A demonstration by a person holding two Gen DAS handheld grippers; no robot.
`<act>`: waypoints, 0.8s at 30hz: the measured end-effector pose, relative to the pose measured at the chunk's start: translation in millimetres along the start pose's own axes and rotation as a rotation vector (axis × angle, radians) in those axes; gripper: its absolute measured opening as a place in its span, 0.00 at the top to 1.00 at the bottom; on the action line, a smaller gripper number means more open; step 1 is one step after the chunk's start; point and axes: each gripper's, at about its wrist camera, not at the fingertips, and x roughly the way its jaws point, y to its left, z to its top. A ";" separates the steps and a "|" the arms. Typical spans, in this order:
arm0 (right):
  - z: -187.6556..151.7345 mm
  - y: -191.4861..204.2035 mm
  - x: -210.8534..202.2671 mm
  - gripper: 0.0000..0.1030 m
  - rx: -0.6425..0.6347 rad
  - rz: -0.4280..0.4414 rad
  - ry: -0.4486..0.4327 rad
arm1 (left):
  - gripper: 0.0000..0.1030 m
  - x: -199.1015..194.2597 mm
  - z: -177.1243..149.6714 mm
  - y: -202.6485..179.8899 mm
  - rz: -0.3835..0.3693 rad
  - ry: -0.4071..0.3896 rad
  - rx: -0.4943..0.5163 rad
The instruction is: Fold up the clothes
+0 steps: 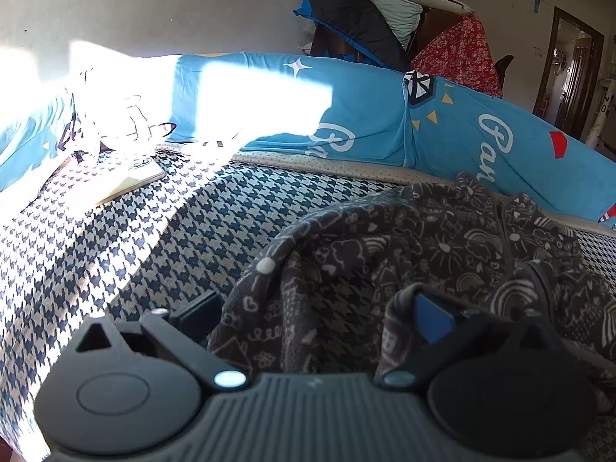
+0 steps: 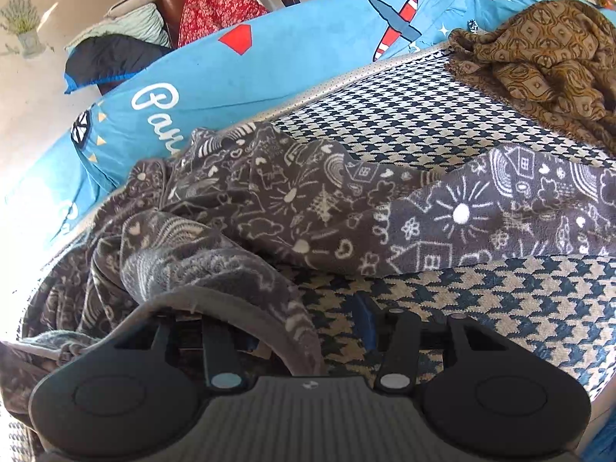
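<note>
Risk: grey doodle-print garment [image 2: 292,208] bunched on bed [image 2: 500,300]; my left gripper [image 1: 319,319] and right gripper [image 2: 304,331] gape, fabric draped over single fingers, unclamped, liable to slide off.

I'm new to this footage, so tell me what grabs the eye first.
The grey doodle-print garment lies crumpled across the houndstooth bed cover, right at both sets of jaws, which stand open around its folds. Behind it a bright blue bolster with white lettering runs along the bed's far edge. A brown patterned cloth is heaped at the far right.
</note>
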 end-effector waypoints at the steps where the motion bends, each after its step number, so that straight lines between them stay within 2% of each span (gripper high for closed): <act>1: -1.0 -0.3 1.6 0.55 -0.007 -0.015 0.012 | 0.00 -0.5 -0.9 -1.3 -0.005 -0.003 0.009; 3: -3.0 -0.8 5.0 0.55 -0.020 -0.039 0.035 | 0.00 -1.2 -2.8 -6.3 -0.016 -0.008 0.042; 6: -5.3 0.3 6.4 0.56 -0.038 -0.028 0.047 | 0.00 -0.5 -6.6 -11.4 -0.040 -0.003 0.067; 7: -5.9 1.1 6.1 0.66 -0.046 -0.021 0.047 | 0.00 0.6 -7.9 -12.6 -0.059 0.006 0.069; 8: -6.3 2.1 5.5 0.80 -0.053 -0.012 0.044 | 0.00 1.1 -9.3 -13.4 -0.070 0.012 0.072; 10: -6.3 4.1 2.7 0.90 -0.061 0.007 0.030 | 0.00 0.6 -12.9 -16.7 -0.080 0.012 0.091; 11: -6.0 4.4 0.4 0.92 -0.058 0.009 0.015 | 0.00 -0.6 -14.3 -18.4 -0.081 0.006 0.103; 17: -0.2 -2.4 -19.3 0.92 0.013 0.033 -0.098 | 0.00 -6.8 -23.9 -29.9 -0.093 -0.007 0.182; 22: 3.6 -7.8 -33.7 0.92 0.048 0.040 -0.170 | 0.00 -13.5 -41.9 -41.5 -0.162 0.018 0.246; 24: 3.9 -9.9 -38.6 0.92 0.058 0.045 -0.185 | 0.09 -16.8 -49.9 -46.2 -0.157 0.012 0.284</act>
